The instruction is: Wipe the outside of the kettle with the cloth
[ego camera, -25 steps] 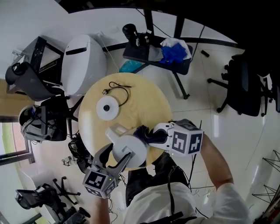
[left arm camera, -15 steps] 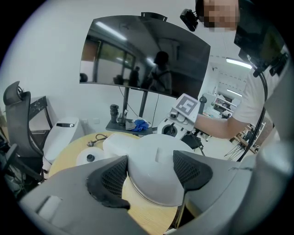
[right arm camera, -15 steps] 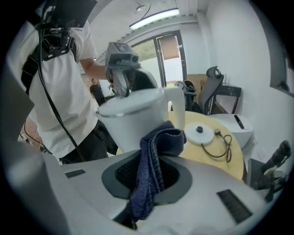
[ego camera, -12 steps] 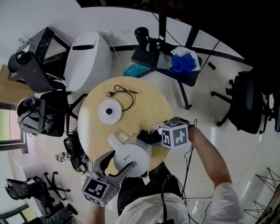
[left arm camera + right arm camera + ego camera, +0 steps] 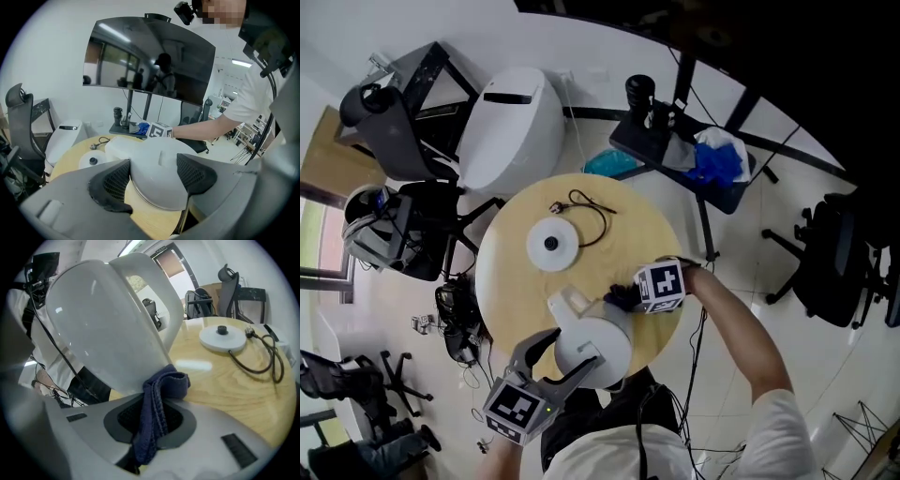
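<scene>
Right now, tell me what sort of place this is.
Probably an office or lab workroom: a black swivel office chair stands on a glossy white floor, and a large dark curved monitor stands beyond the round pale wooden table with its white plastic kettle.

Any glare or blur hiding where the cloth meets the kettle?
Right gripper view: sharp on the cloth against the kettle; small highlights on the kettle, a glare streak on the table, nothing hidden. Left gripper view: heavy fisheye, dark corners, contact hidden behind the kettle. Head view: even light, contact too small.
</scene>
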`<state>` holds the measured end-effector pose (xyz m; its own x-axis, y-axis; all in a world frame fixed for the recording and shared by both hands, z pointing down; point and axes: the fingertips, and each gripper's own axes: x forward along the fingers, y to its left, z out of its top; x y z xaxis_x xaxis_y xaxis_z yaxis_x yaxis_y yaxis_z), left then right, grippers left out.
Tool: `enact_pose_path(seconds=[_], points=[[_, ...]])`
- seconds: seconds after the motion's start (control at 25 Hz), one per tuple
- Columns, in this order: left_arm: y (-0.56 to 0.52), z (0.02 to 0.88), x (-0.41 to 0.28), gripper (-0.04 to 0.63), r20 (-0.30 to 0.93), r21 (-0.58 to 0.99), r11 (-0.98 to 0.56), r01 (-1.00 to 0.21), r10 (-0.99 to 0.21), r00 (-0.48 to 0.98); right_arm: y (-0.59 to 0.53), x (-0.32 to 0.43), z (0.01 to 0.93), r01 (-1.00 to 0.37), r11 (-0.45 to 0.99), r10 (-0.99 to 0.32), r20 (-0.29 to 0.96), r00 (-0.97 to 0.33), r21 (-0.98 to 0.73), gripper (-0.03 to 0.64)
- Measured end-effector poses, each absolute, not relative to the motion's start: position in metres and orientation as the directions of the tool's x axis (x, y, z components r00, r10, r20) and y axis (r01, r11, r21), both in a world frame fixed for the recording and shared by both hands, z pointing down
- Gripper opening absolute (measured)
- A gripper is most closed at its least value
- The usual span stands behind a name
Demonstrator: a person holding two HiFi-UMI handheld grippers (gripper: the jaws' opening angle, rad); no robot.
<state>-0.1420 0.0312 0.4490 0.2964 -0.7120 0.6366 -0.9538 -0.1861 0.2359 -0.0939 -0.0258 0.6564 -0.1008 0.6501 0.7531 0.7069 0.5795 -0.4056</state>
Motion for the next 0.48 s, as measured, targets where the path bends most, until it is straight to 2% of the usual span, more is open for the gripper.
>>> enact_pose_path(seconds=[0.28,0.48], points=[[0.028,0.451,-0.143,0.310,0.643,0.232,-0.179,-0.956,-0.709,0.289,-0.022,-0.125,0.554,0.840,0.489,0.645,0.746,-0.168,-0.233,0.064],[0.028,0.457,-0.145,0.310,0.638,0.238,-0.173,-0.956,-0.715,0.288,-0.021,-0.127,0.485,0.887,0.449,0.612,0.761,-0.216,-0.110,0.064]])
